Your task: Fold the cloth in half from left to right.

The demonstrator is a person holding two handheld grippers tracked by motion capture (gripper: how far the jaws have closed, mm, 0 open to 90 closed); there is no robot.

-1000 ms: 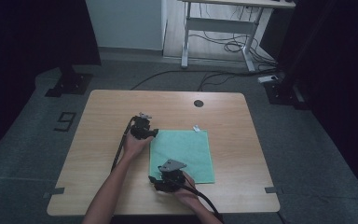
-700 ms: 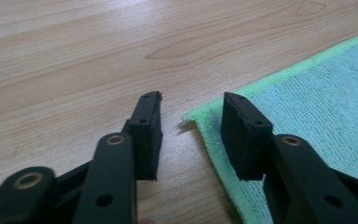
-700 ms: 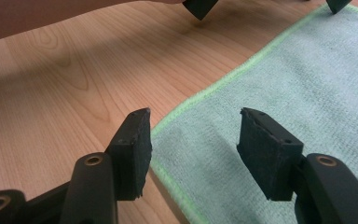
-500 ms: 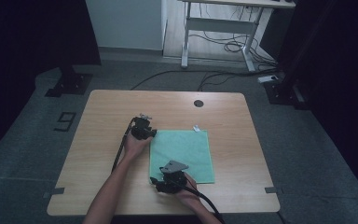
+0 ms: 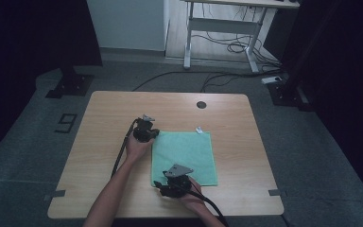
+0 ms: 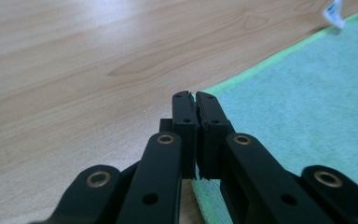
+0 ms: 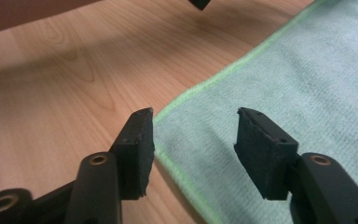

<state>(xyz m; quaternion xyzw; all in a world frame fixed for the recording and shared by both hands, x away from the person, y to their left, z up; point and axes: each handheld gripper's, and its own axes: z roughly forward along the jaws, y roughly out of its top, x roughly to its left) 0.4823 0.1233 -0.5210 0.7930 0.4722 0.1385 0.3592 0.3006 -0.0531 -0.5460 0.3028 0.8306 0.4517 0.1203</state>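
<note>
The left gripper (image 5: pixel 147 134) had just been closing, and in the left gripper view its jaws stood pressed together at the far left corner of the green microfibre cloth (image 5: pixel 184 158). From that view the pinch looked to have landed on the cloth's hemmed edge, though the jaws themselves hid whether fabric sat between them. That would make this the first of two corner grips, likely for lifting or folding the cloth.

The right gripper (image 7: pixel 193 135) had just been closing a little too, but its jaws were about half open, straddling the near left corner of the cloth with nothing gripped; the pads (image 7: pixel 137 140) hung just above the wooden table (image 7: pixel 51 93).

The cloth lay flat and spread in the lower middle of the high view, a small white label (image 5: pixel 199 129) at its upper right corner.

The high view gave the whole layout: both hands along the cloth's left edge, one at the upper corner and one at the lower. It could not resolve the jaws. The gripper views supplied that detail, and the left one showed the label (image 6: pixel 334 11) in its upper right.
</note>
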